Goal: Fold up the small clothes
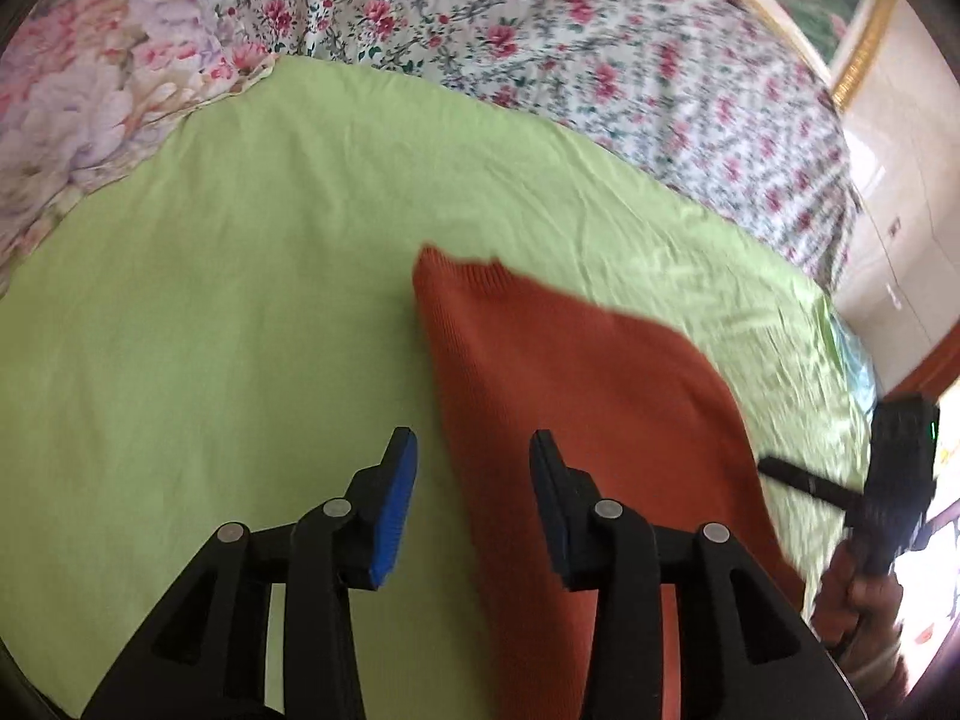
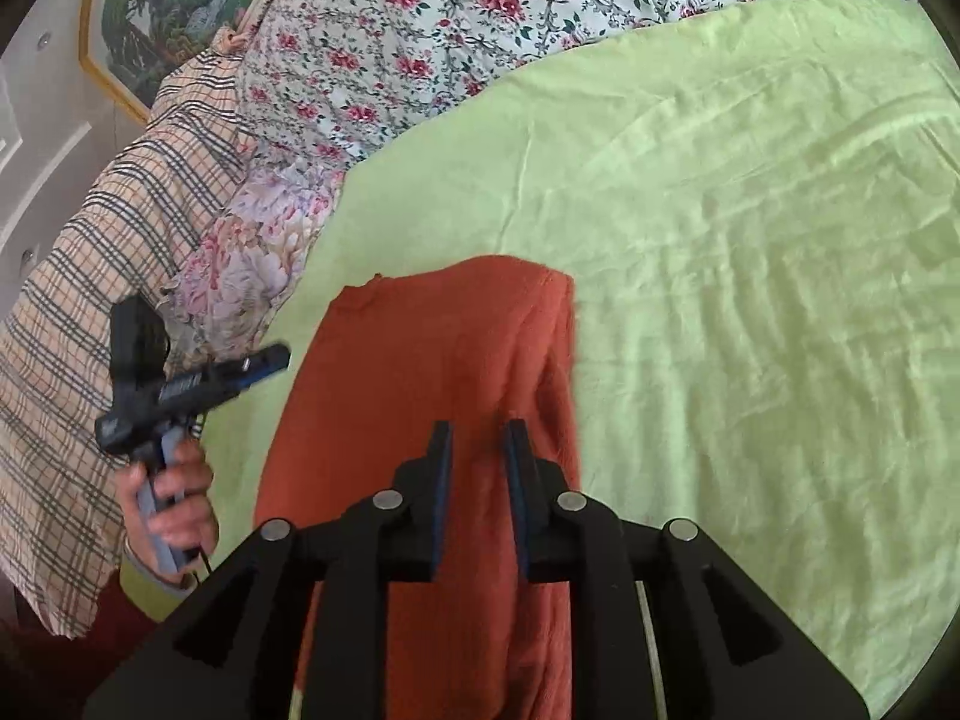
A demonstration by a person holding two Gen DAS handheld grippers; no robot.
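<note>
An orange knitted garment (image 1: pixel 600 384) lies folded into a long strip on the green sheet (image 1: pixel 240 300). My left gripper (image 1: pixel 474 441) hovers over the strip's left edge, open, with nothing between its blue pads. In the right wrist view the same garment (image 2: pixel 432 348) runs away from me, one edge doubled over on its right side. My right gripper (image 2: pixel 478 432) hangs above it with only a narrow gap and no cloth pinched. Each gripper also shows in the other's view, held in a hand: the left gripper (image 2: pixel 270 360) and the right gripper (image 1: pixel 774 469).
A floral quilt (image 1: pixel 540 48) is bunched along the far side of the bed. A plaid cloth (image 2: pixel 120 228) and a pale flowered pillow (image 2: pixel 252 252) lie to the left. The green sheet (image 2: pixel 750 300) stretches wide to the right. A framed picture (image 2: pixel 156 6) hangs behind.
</note>
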